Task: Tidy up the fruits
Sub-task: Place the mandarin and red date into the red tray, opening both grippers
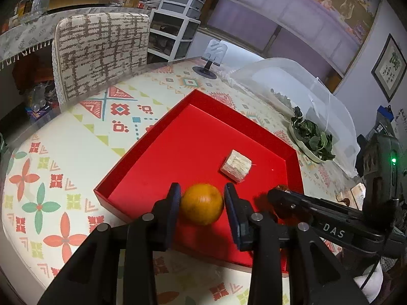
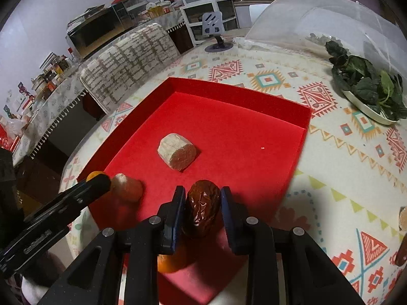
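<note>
A red tray lies on the patterned tablecloth. My left gripper is shut on an orange and holds it over the tray's near edge. My right gripper is shut on a wrinkled brown date over the tray's near part. A pale cut chunk of fruit lies in the middle of the tray. A second orange shows under the right gripper's fingers. A pale rounded piece lies in the tray next to the left gripper's tip.
A white dish of dark leafy greens stands right of the tray beside a clear mesh food cover. A phone stand and a patterned chair back are at the far table edge.
</note>
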Tool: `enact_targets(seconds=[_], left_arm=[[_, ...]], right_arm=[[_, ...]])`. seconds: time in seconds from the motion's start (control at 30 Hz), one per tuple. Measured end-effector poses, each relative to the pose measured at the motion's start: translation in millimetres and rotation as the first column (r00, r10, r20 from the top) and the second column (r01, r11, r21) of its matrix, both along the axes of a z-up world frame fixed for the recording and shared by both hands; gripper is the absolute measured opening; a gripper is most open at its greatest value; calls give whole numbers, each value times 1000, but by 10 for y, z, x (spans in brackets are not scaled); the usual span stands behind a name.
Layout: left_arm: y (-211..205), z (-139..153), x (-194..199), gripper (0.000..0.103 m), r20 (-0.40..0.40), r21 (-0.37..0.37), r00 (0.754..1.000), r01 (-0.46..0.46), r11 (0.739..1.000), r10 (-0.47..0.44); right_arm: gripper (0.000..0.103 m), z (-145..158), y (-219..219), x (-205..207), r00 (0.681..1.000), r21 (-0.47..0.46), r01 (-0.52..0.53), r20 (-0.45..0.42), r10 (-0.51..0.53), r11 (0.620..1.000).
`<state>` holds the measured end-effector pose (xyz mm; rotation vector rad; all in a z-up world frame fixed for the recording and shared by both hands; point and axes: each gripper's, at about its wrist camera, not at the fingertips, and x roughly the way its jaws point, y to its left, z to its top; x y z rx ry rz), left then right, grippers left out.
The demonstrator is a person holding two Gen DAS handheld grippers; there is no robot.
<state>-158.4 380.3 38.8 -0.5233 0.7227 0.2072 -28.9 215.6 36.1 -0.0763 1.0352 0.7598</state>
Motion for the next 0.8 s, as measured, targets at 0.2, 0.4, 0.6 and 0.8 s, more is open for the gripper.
enact_targets(seconds=[0.2,0.4,0.6,0.8], left_arm=[[9,58,-45,48,21,-18,1000,-17,1000,17],[5,158,-103,53,44,-25,998,-34,999,35],[-172,340,-143,57,81,-7,997,-3,1000,4],[-533,482,-120,64,107,17,991,78,997,-80]], right_arm=[[35,18,-1,37,1000,28,14,-16,-14,1000],[47,175,-117,-2,1000,60,27,10,-28,998],[47,455,-550,-39,996,113,73,47,-79,991],[48,712,-1566,-76,970,146,207,95,-222,967]])
